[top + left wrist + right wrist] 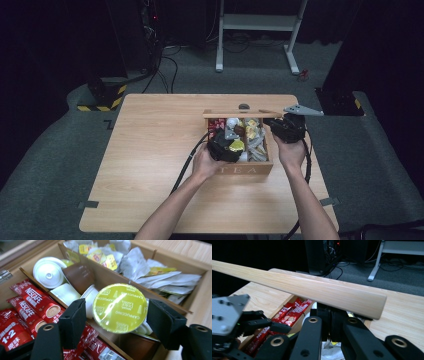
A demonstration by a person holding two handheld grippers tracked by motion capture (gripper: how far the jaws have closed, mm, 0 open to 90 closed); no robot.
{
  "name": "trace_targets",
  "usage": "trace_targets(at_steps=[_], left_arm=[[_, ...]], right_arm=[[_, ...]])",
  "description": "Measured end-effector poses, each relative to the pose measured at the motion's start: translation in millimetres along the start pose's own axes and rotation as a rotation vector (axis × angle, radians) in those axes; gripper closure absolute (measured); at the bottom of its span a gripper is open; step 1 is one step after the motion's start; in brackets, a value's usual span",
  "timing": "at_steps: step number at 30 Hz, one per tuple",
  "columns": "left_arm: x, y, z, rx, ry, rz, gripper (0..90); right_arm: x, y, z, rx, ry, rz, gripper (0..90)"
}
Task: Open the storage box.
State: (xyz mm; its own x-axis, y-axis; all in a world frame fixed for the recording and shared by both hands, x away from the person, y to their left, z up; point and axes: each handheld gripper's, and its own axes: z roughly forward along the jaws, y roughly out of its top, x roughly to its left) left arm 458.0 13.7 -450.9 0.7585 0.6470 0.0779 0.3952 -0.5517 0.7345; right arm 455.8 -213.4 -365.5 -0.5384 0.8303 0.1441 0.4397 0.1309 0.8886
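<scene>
the capsule (pixel 120 308) we are working on is a small coffee pod with a shiny yellow-green foil top marked cappuccino. it sits up out of the middle compartment of the wooden tea box (pixel 245 170), above other pods, between the red coffee sticks (pixel 32 307) on one side and the paper tea sachets (pixel 160 277) on the other. in the left gripper view it lies between the two black pads of our left gripper (pixel 116 322): one pad touches its rim, the other stands just beside the far rim, and we cannot tell whether that one presses yet. so the jaws are partly closed around the pod, not clearly clamped.

we judge the pod to be light and fairly stiff in its plastic cup, but slick, and the foil lid is thin and easily dented or pierced. the best hold looks to be across the rim or cup wall at opposite sides, with gentle pressure, keeping the pads off the face of the foil.

our right gripper (pixel 329 327) is pressed together on the edge of the box lid (pixel 312 290), holding it raised so that the compartments are open. in the high view the box lies toward the right of the wooden table (pixel 150 150), with both our hands at it.
</scene>
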Motion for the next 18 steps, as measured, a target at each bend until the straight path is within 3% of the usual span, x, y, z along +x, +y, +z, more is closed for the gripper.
trace_targets(at_steps=[7,9,18], left_arm=[[-4.4,4.0,7.9,0.038,-0.005,0.014,34.5],[-3.3,3.6,8.7,0.042,-0.016,0.018,38.7],[-2.7,4.0,9.6,0.045,-0.015,0.019,39.8]], right_arm=[[0.0,-1.0,-0.8,0.004,0.005,-0.004,88.0],[-0.3,-0.9,-0.6,0.001,0.005,-0.005,87.7],[-0.1,-1.1,0.6,0.000,0.008,-0.004,87.4]])
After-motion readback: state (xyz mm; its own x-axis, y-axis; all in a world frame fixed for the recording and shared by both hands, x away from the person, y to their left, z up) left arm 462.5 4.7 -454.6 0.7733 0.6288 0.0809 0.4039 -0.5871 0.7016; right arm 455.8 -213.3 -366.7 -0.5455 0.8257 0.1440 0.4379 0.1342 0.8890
